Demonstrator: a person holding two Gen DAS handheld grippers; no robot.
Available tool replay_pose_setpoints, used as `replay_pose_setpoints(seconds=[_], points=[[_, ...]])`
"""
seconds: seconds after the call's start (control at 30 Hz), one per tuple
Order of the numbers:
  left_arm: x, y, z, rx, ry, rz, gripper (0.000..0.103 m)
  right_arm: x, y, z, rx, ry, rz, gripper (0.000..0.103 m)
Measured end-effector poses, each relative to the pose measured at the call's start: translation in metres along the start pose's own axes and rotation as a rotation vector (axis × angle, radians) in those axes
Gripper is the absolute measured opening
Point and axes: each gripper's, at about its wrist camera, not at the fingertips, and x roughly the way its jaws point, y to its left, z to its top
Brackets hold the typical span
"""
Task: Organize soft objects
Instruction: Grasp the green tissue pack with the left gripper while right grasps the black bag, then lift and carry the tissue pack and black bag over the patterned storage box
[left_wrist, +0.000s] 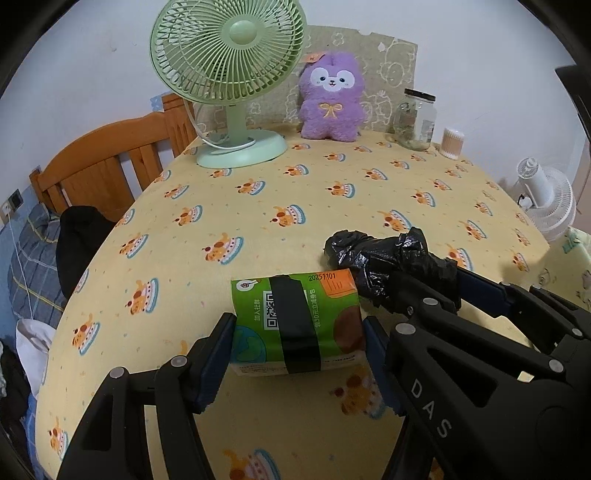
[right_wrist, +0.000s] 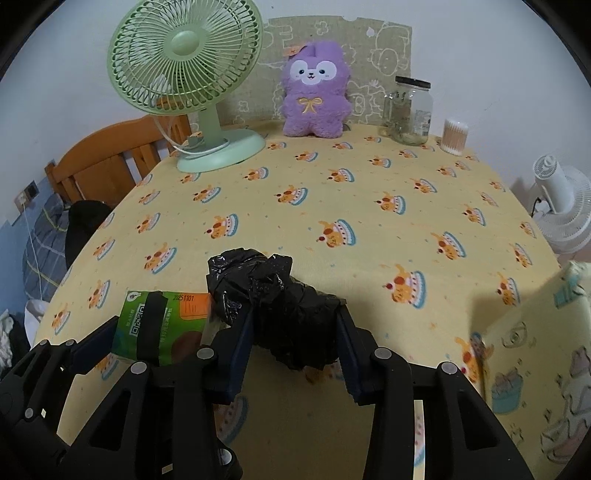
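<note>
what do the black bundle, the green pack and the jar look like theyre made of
Black bundle: thin glossy plastic film, crinkled like a bin bag. Green pack: printed soft plastic wrap, slightly shiny, probably tissues inside. Jar: clear glass by the look, with a dark lid.

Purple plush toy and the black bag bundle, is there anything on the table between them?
Nothing: in the right wrist view, only bare yellow tablecloth lies between the purple plush toy and the black bag bundle.

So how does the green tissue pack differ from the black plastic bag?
The green tissue pack is a neat printed block with a black band; the black plastic bag is a crumpled, plain, glossy lump. The pack sits in the left hand-held gripper, the bag in the right hand-held gripper. Both look soft and squeezable.
</note>
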Motion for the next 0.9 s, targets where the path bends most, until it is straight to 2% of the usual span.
replay_pose_setpoints(seconds=[0.5,0.9], points=[[-0.043,-0.01,-0.014,0.007,-0.057,-0.018,0.07,-0.049,-0.004,-0.016,0.005,-0.06,-0.023,0.045],[-0.081,-0.017,-0.011,0.015,-0.121,-0.011,0.07,-0.09,-0.008,-0.015,0.017,-0.117,-0.013,0.045]])
